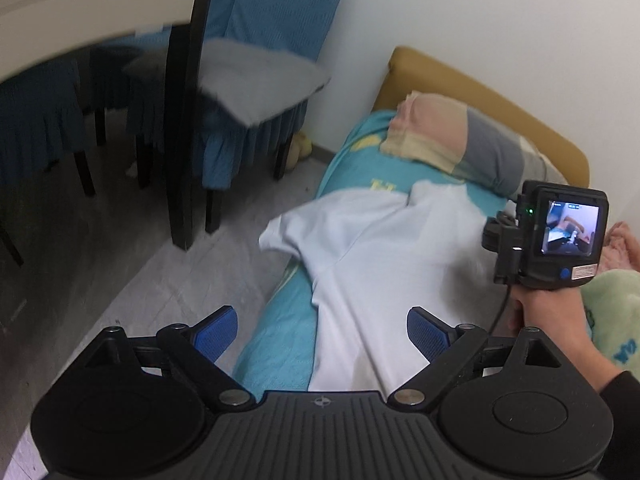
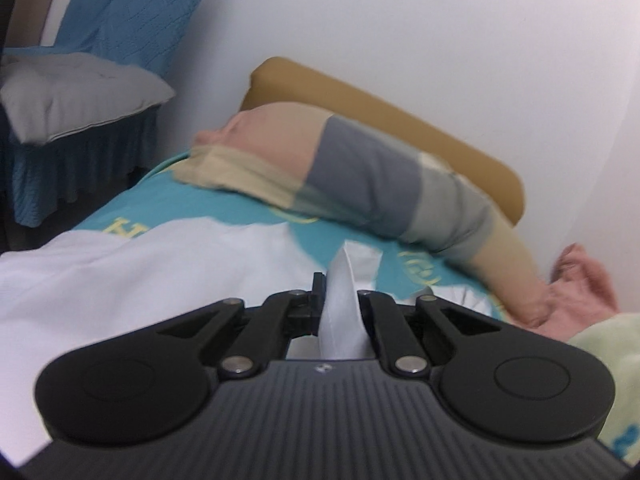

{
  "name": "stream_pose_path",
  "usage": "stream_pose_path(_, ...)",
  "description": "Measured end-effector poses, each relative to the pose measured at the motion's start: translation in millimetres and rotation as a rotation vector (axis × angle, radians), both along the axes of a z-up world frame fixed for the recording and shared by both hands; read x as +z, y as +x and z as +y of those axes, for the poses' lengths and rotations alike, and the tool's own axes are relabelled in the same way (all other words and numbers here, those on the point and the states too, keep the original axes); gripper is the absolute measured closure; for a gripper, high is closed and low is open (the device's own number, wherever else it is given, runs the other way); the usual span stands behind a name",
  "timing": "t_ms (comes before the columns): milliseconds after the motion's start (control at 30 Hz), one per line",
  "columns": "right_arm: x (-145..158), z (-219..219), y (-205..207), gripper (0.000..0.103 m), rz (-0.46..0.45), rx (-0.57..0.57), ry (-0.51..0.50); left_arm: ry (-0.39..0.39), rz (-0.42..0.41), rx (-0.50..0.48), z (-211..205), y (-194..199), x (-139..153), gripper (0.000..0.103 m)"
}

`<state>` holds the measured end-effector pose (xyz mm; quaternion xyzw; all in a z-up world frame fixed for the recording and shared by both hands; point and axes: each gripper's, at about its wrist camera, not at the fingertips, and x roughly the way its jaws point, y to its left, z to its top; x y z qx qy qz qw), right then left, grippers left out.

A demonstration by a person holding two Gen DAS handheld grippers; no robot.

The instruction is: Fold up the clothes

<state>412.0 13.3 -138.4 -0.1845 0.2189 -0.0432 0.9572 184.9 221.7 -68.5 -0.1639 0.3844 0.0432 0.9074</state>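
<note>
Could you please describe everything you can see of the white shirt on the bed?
The white shirt is a plain, soft-looking fabric garment, spread mostly flat but wrinkled over the teal bedsheet. One short sleeve hangs past the bed's edge toward the floor. The right gripper is shut on a raised fold of its cloth, pinched upright between the fingers. The left gripper hovers open above its lower part. The shirt partly covers yellow lettering on the sheet. A patchwork pillow lies beyond it.

Left hand-held gripper point(image 1: 322, 330) agape, right hand-held gripper point(image 2: 340, 304) clamped.
</note>
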Motion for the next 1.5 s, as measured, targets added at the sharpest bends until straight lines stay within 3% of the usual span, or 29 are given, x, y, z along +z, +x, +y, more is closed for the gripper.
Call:
stream_pose_path(67,-7.4,1.3,-1.8,0.082,0.035,0.022,0.063,-0.011,0.000,-0.002,1.7,4.8,-7.6,0.010)
stream_pose_path(133,-9.9,0.0,-4.8,0.027,0.058,0.047,0.137,-0.015,0.010,-0.009,1.6,11.8,-14.8,0.010)
stream_pose_path(200,-9.0,-2.4,-8.5,0.011,0.076,0.075,0.218,-0.025,0.017,-0.016,-0.6,17.7,-21.2,0.010)
stream_pose_path(333,4.6,-0.8,-25.1,0.011,0.118,0.131,0.319,-0.023,0.026,-0.034,-7.9,25.1,-28.4,0.010)
stream_pose_path(500,47.8,-28.2,-84.6,0.011,0.099,0.163,0.427,-0.013,0.008,-0.043,-13.5,20.5,-24.2,0.010)
stream_pose_path(633,85.0,-66.1,-148.7,0.011,0.085,0.163,0.478,0.008,-0.008,-0.071,-25.6,7.3,-15.1,0.010)
stream_pose_path(800,127.2,-128.6,-238.1,0.011,0.061,0.083,0.547,0.092,-0.031,-0.128,-51.7,-15.7,-1.9,0.010)
stream_pose_path(1067,156.7,-211.6,-339.9,0.011,0.035,0.010,0.697,0.142,0.013,-0.253,-110.1,-58.1,13.1,0.012)
stream_pose_path(1133,153.7,-228.6,-356.1,0.011,0.020,-0.007,0.733,0.115,0.040,-0.292,-128.8,-68.8,15.8,0.015)
stream_pose_path(1267,143.5,-257.4,-371.0,0.011,0.010,-0.039,0.797,-0.034,0.131,-0.353,-165.6,-86.6,14.3,0.025)
stream_pose_path(1367,135.9,-277.2,-374.8,0.011,0.004,-0.062,0.846,-0.185,0.202,-0.399,-192.1,-99.4,5.6,0.037)
stream_pose_path(1500,124.7,-291.8,-370.7,0.011,0.019,-0.081,0.892,-0.344,0.299,-0.474,-230.1,-112.0,-15.9,0.061)
